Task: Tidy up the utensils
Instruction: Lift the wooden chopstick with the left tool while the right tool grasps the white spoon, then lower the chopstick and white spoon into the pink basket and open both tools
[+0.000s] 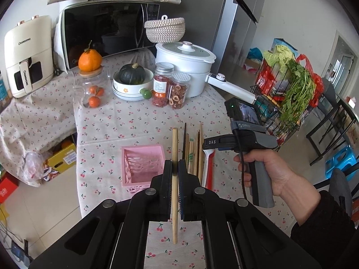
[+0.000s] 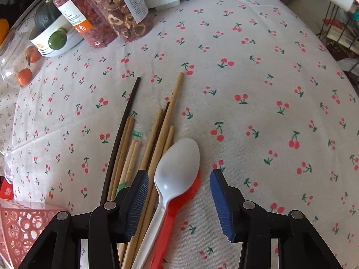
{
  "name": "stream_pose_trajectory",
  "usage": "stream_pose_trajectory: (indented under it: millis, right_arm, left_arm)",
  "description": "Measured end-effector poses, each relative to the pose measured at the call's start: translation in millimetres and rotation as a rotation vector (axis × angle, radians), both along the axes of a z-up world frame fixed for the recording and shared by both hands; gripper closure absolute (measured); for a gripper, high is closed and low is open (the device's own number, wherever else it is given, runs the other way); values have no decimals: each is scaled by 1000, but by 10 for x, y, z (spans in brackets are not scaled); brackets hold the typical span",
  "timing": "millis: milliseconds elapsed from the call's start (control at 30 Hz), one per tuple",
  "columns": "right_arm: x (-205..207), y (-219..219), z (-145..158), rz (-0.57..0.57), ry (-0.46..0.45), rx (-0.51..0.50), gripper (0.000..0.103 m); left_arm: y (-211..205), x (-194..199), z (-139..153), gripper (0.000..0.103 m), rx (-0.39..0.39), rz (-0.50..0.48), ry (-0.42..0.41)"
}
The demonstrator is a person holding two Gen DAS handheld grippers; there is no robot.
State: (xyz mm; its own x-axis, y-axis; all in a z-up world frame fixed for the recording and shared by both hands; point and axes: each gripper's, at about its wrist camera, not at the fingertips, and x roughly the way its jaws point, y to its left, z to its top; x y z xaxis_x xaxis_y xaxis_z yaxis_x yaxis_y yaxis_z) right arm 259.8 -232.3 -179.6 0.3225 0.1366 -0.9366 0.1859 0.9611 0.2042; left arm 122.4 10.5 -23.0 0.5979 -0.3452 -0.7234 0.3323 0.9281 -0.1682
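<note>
My left gripper (image 1: 175,168) is shut on a wooden chopstick (image 1: 175,148) and holds it upright above the table, just right of a pink perforated basket (image 1: 143,163). Several wooden and dark chopsticks (image 1: 193,150) lie on the cloth beyond it. In the right wrist view my right gripper (image 2: 179,177) is open, low over a white plastic spoon (image 2: 177,163) that lies on a red spoon (image 2: 179,204). The chopstick pile (image 2: 143,139) lies under its left finger. The basket corner (image 2: 22,226) shows at the lower left. The right gripper also shows in the left wrist view (image 1: 207,144).
At the back stand two jars of dried fruit (image 1: 170,87), a bowl with a green squash (image 1: 132,83), a glass jar of oranges (image 1: 94,89), a white pot (image 1: 188,67), a microwave (image 1: 105,29). A wire rack of vegetables (image 1: 287,89) stands right of the table.
</note>
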Motion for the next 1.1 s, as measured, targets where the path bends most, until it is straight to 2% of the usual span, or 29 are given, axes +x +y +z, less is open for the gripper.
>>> stream_pose_trajectory:
  millis: [67, 167, 333, 433, 667, 867, 967, 1100]
  right_arm:
    - [53, 48, -75, 9, 19, -38, 53]
    - [80, 48, -102, 7, 17, -45, 65]
    - [34, 3, -26, 9, -4, -51, 65]
    - [-64, -70, 139, 2, -41, -22, 65]
    - [-444, -100, 707, 22, -190, -2, 65]
    - [-779, 7, 1106, 50, -321, -10, 64]
    - [-874, 81, 1239, 57, -375, -20, 64]
    - [-959, 177, 1392, 60, -459, -45, 64]
  left_arm:
    - [15, 19, -30, 98, -1, 3, 8]
    - [34, 35, -59, 98, 2, 7, 12]
    - [74, 40, -27, 98, -8, 19, -2]
    - [93, -3, 67, 98, -23, 22, -33]
    - [226, -174, 482, 98, -99, 48, -185]
    - [424, -272, 776, 98, -156, 132, -349]
    - [479, -282, 854, 98, -160, 158, -416]
    - [478, -172, 808, 98, -139, 189, -463]
